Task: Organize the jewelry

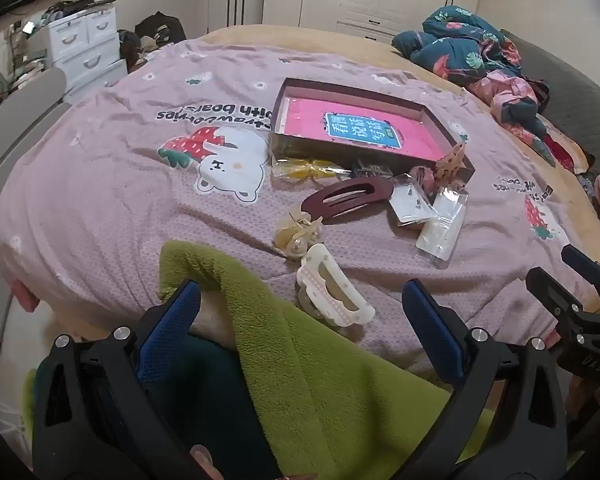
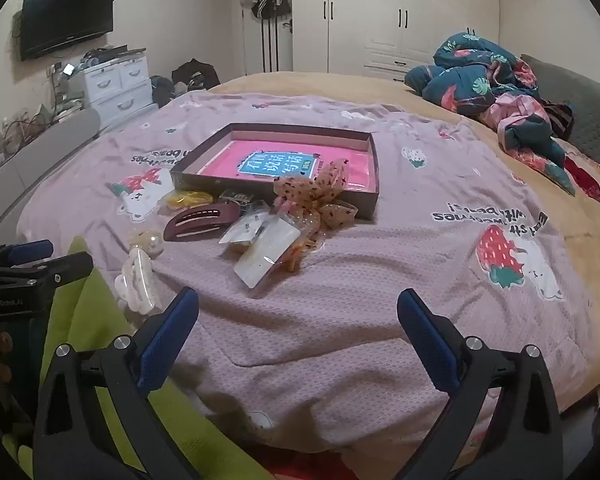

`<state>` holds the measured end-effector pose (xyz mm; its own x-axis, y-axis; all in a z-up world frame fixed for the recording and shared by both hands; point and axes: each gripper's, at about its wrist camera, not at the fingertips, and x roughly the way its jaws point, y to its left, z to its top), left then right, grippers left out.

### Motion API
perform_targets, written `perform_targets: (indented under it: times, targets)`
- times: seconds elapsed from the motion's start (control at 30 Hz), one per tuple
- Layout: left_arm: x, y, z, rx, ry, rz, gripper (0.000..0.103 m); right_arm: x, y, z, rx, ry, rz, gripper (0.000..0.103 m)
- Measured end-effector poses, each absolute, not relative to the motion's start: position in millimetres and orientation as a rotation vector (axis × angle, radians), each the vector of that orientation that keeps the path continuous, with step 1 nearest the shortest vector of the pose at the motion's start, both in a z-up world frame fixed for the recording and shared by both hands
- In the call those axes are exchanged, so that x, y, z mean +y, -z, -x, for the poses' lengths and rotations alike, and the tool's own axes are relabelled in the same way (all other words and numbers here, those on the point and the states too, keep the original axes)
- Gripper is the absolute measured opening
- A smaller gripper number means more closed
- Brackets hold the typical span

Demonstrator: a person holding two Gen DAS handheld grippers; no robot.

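A shallow brown box (image 1: pixel 300 150) (image 2: pixel 374 172) with a pink book inside lies on the pink bedspread. In front of it lie a maroon hair clip (image 1: pixel 350 196) (image 2: pixel 202 220), a white claw clip (image 1: pixel 334 292) (image 2: pixel 136 282), a pearl clip (image 1: pixel 296 232) (image 2: pixel 148 240), yellow hair ties in a bag (image 1: pixel 304 170) (image 2: pixel 188 199), clear earring packets (image 1: pixel 440 224) (image 2: pixel 266 252) and a spotted bow (image 1: pixel 450 162) (image 2: pixel 320 200). My left gripper (image 1: pixel 300 320) is open, just short of the white claw clip. My right gripper (image 2: pixel 298 332) is open and empty, nearer than the packets.
A green fleece sleeve (image 1: pixel 300 360) (image 2: pixel 84 300) lies at the near bed edge. A crumpled floral quilt (image 1: pixel 476 56) (image 2: pixel 488 80) and a grey pillow (image 2: pixel 580 112) are at the far right. White drawers (image 2: pixel 116 84) stand at the left beyond the bed.
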<state>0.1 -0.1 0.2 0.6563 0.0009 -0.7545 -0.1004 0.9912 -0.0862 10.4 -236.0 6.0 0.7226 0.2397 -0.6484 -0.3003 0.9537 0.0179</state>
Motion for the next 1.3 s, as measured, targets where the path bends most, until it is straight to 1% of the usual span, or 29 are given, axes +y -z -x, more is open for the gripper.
perform_targets:
  times: [1.3]
  targets:
    - [-0.4,-7.9,2.4,0.838,-0.045,0.136,0.094,-237.7,-11.0,-7.5,0.697,-0.300,0.086,0.099]
